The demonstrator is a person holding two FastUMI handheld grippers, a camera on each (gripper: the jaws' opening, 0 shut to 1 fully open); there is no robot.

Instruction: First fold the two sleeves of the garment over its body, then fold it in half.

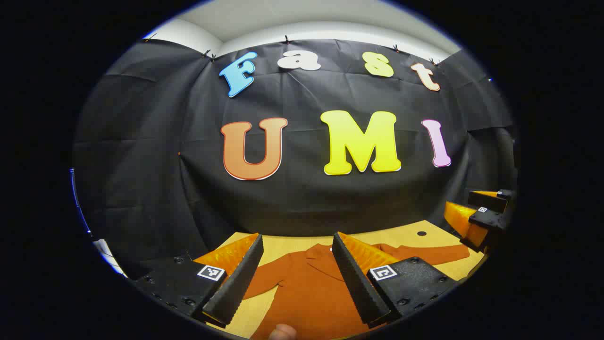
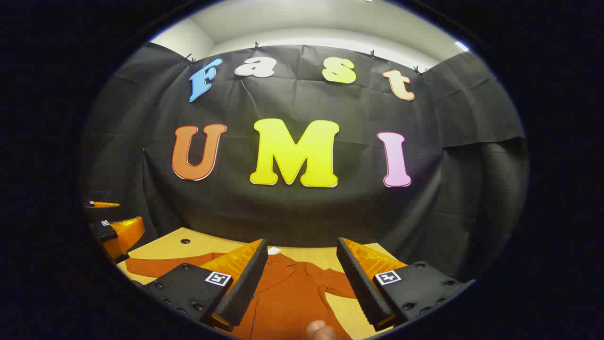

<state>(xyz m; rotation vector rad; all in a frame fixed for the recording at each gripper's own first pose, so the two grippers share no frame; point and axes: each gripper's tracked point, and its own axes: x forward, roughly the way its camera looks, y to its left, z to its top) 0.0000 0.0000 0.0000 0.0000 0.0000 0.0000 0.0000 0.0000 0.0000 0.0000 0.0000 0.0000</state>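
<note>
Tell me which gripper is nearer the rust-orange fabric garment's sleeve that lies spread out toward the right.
Right. The right gripper hovers by the cuff end of that sleeve; the left gripper hovers over the garment near its collar, farther off.

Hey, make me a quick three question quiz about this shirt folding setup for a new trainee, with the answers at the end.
1. True or false: the left hand-held gripper has its fingers clamped on the shirt.
2. What does the shirt lie on? A) a wooden table B) a metal tray C) the floor
3. Fill in: the shirt's sleeves are spread out to the sides, so they are not yet ____ over the body.

Key:
1. False. Both it and the right hand-held gripper are open above the shirt.
2. A, the wooden table.
3. folded
</note>
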